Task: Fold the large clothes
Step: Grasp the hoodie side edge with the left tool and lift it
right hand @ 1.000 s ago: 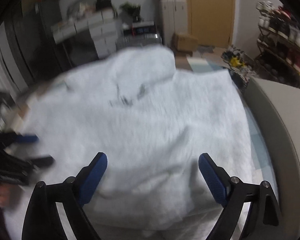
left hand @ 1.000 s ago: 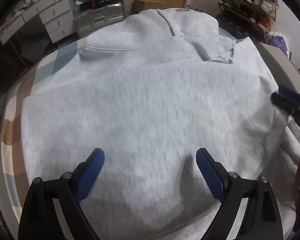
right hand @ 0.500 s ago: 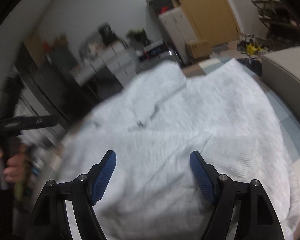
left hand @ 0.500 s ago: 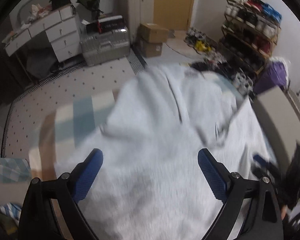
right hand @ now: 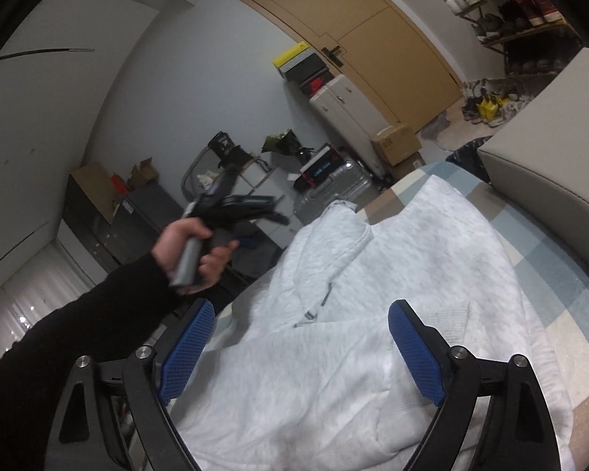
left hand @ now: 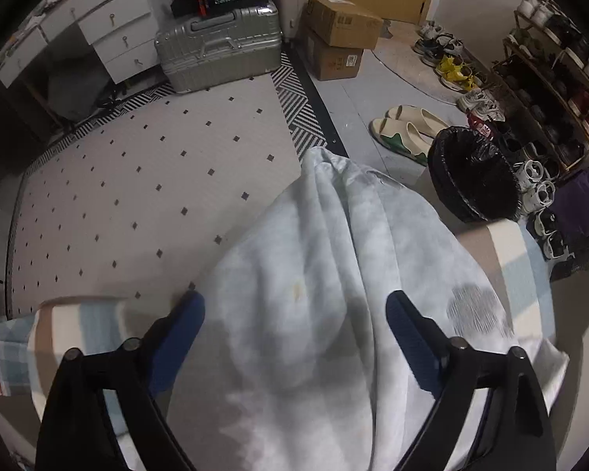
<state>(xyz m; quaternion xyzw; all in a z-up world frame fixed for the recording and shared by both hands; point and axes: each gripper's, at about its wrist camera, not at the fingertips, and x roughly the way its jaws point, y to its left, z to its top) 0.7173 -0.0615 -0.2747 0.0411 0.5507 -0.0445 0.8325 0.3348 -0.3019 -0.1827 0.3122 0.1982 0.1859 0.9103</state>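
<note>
A light grey hoodie (right hand: 373, 298) lies spread on a bed with a checked cover (right hand: 561, 286); its hood (left hand: 333, 243) hangs over the bed's far edge. My left gripper (left hand: 294, 325) is open and empty, raised above the hood end. The right wrist view shows it held up in a hand (right hand: 255, 208), above the bed's left side. My right gripper (right hand: 300, 337) is open and empty above the hoodie's body, near the drawstring (right hand: 318, 306).
Beyond the bed's end lie a dotted rug (left hand: 137, 180), a silver suitcase (left hand: 220, 51), cardboard boxes (left hand: 337, 35), a black bin (left hand: 471, 172), slippers (left hand: 404, 129) and a shoe rack (left hand: 549, 70). A beige padded edge (right hand: 549, 165) borders the bed's right side.
Both grippers have lifted up and away from the hoodie. The left view swung from the garment's body to the hood end and the floor. Both stay open.
</note>
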